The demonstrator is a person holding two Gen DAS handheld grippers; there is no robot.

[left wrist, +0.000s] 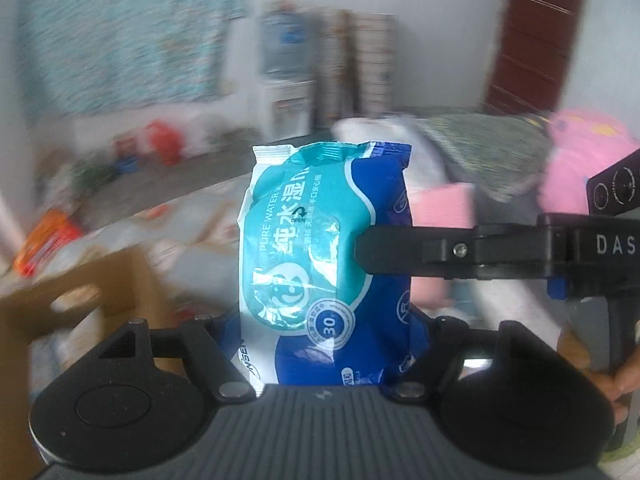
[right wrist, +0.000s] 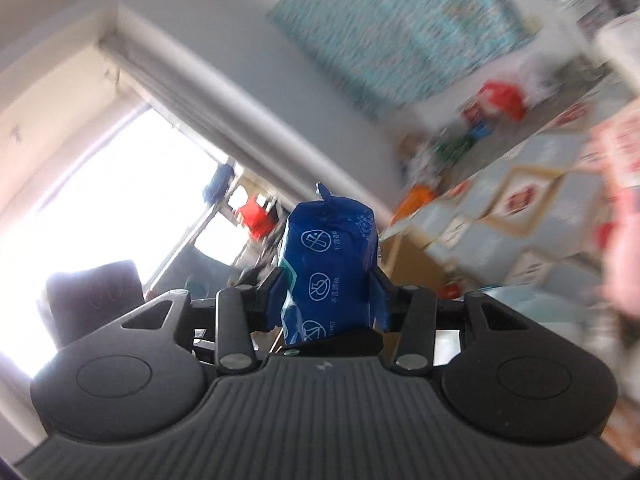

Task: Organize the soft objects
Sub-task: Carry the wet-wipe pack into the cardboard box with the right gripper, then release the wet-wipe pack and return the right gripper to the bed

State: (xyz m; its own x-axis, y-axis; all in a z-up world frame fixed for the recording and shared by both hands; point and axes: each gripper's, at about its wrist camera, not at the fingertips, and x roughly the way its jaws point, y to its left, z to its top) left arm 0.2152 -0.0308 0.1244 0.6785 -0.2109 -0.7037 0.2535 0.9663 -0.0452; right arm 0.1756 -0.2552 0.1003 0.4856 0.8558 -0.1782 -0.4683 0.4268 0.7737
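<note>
A blue and teal pack of wet wipes (left wrist: 316,248) stands upright in the left wrist view. My left gripper (left wrist: 324,332) is shut on its lower end, one finger on each side. My right gripper (left wrist: 370,248) reaches in from the right, and its upper finger (left wrist: 400,248) lies across the pack's face. In the right wrist view the same pack (right wrist: 332,264) shows its blue narrow side, squeezed between the fingers of my right gripper (right wrist: 328,298). Both views are blurred by motion.
A brown cardboard box (left wrist: 80,300) sits at lower left. Behind the pack lie a pink plush toy (left wrist: 580,160), a grey patterned cushion (left wrist: 492,148) and a pink item (left wrist: 444,208). A person's hand (left wrist: 616,376) grips the right tool. A patterned bedspread (right wrist: 520,208) is at right.
</note>
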